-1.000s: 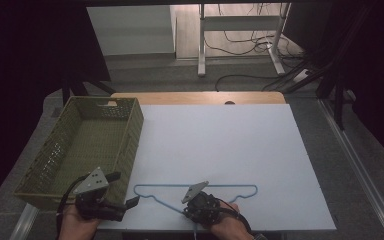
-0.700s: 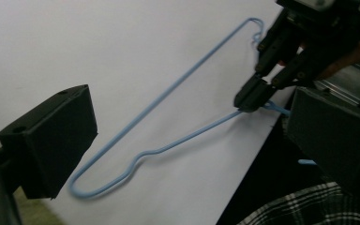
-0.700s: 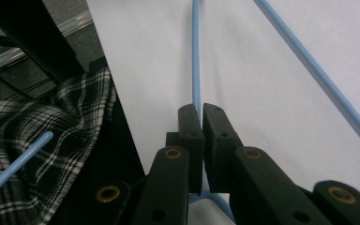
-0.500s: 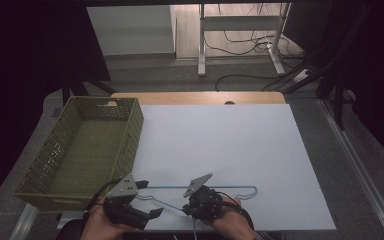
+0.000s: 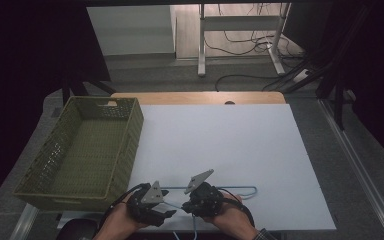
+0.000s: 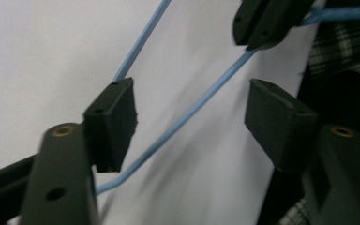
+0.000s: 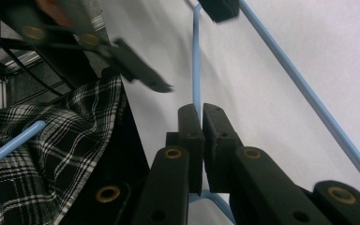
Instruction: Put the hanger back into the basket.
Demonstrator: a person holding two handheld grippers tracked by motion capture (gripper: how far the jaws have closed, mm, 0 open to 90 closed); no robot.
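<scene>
Between left tool's (image 6: 187, 122) jaws, hanger wire (image 6: 178, 124).

A thin blue wire hanger (image 5: 215, 189) lay flat. One slanted rod ran between the left gripper (image 6: 192, 115)'s spread jaws. The right gripper (image 7: 201, 117) pinched another rod.

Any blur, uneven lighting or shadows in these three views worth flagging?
High view: sharp, white table brightly lit, surroundings dark. Left gripper view: soft focus, left gripper pads blurred, blue hanger casts a faint shadow. Right gripper view: right gripper sharp, the other gripper's jaw at upper left motion-smeared.
</scene>
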